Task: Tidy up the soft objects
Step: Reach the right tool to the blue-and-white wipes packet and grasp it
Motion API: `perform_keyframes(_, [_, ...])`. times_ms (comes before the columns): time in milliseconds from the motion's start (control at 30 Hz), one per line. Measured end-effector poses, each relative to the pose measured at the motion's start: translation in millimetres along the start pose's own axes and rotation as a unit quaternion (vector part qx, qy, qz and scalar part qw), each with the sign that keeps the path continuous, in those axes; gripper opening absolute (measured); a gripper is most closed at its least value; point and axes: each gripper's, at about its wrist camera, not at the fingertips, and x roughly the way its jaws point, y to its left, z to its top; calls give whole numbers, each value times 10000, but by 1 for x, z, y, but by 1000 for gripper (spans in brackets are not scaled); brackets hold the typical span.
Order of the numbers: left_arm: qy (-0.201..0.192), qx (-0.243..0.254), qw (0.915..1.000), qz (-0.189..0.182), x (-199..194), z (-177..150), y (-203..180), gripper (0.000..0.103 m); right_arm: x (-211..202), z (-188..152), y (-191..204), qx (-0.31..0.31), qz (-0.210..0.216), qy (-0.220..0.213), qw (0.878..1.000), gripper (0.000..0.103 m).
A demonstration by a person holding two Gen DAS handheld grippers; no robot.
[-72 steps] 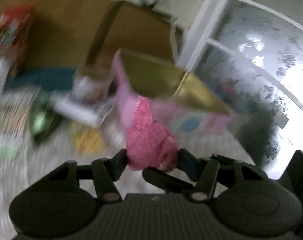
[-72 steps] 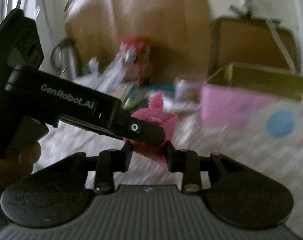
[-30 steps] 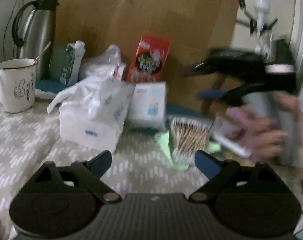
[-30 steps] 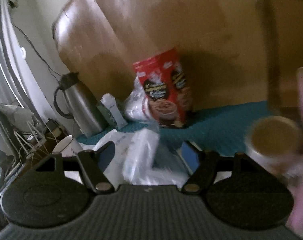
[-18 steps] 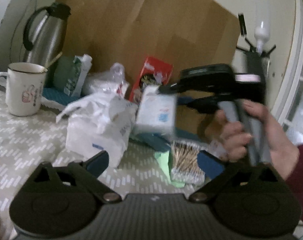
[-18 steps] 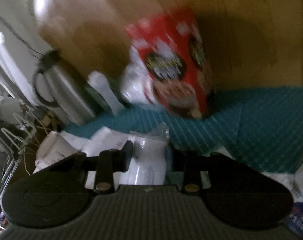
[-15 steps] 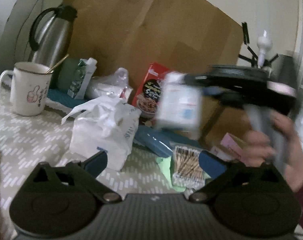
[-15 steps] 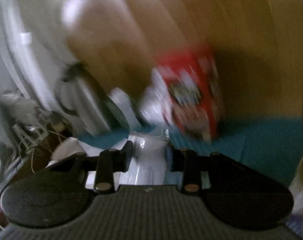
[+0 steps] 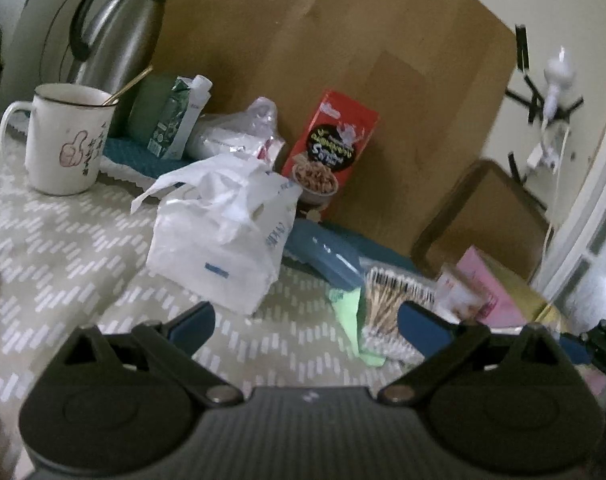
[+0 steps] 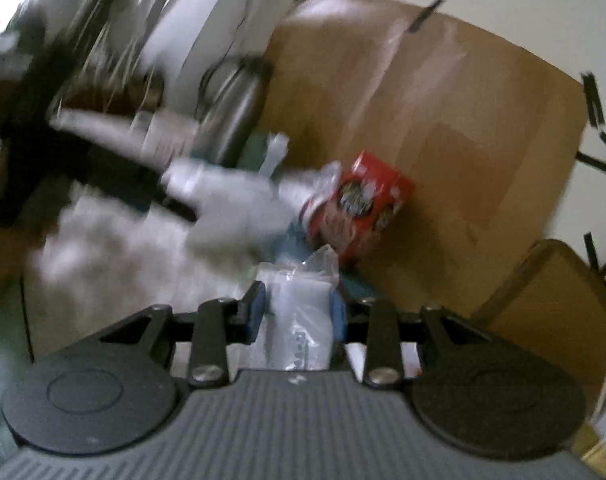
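- The left gripper (image 9: 305,326) stood with its jaws spread wide and nothing between the blue pads (image 9: 191,322); it hung low over the patterned tablecloth (image 9: 59,256).
- Just beyond those open jaws sat a crumpled white plastic bag (image 9: 223,236), upright on the cloth, with loose handles flopped over its top.
- To the right of the bag lay a blue case (image 9: 327,256), a green cloth (image 9: 349,316) and a clear pack of cotton swabs (image 9: 391,300), the pack resting partly on the green cloth.
- A pink box (image 9: 491,292) sat at the right edge, blurred, near the swabs.
- Behind the bag stood a red snack box (image 9: 331,140), leaning against a large cardboard sheet (image 9: 343,60).
- At the left stood a white mug (image 9: 65,138) with a thumbs-up drawing, a steel thermos jug (image 9: 111,28) behind it, and a green-and-white carton (image 9: 179,116) beside that.
- The right gripper (image 10: 297,312) had its jaws drawn in narrow and clamped on a small white soft pack in clear wrap (image 10: 299,312), the pads pressing both of its sides.
- That pack was carried off the table, its crinkled top sticking up past the fingertips.
- The right wrist view was heavily smeared; only the red snack box (image 10: 363,208) and the cardboard sheet (image 10: 443,120) read clearly.
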Motion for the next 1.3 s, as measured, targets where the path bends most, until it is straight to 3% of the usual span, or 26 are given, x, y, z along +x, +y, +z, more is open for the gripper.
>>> perform_keyframes(100, [87,-65,9999,12,-6,-2,0,101,7,2,21,-217,38,94,9997,44])
perform_keyframes(133, [146,-154,9998,-30,-10,-3,1,101,10,3,25,-160,156,149,9996,55])
perform_keyframes(300, [220,-60,9997,7,-33,-5,1,101,-3,7,22,368,1019,-126,9940,85])
perform_keyframes(400, [374,-13,9992,-125,-42,-7,-4,101,-9,4,4,921,1400,-151,9857,88])
perform_keyframes(600, [833,108,9959,-324,-44,-21,-18,101,-10,-23,-32,2126,1724,212,9616,90])
perform_keyframes(767, [1031,215,9934,-449,-41,-27,-23,101,-14,-35,-22,2402,2183,366,9451,90])
perform_keyframes(867, [1323,412,9886,-594,-33,-34,-32,88,-10,-35,-9,2391,2354,534,9405,90])
perform_keyframes(900, [1459,515,9857,-662,-29,-37,-36,75,-8,-38,-6,2385,2363,638,9398,89])
perform_keyframes(933, [1615,606,9823,-733,-23,-42,-40,68,-1,-39,-3,2375,2361,758,9392,83])
perform_keyframes(1000, [1644,694,9811,-747,-18,-46,-50,68,-1,-40,1,2322,2128,706,9465,66])
perform_keyframes(1167, [1456,1039,9774,-1124,-9,-26,-84,66,-15,-46,-23,2633,1723,477,9480,65])
perform_keyframes(1300, [1273,1547,9667,-1591,17,-6,-132,67,-42,-51,-52,2641,891,112,9603,65])
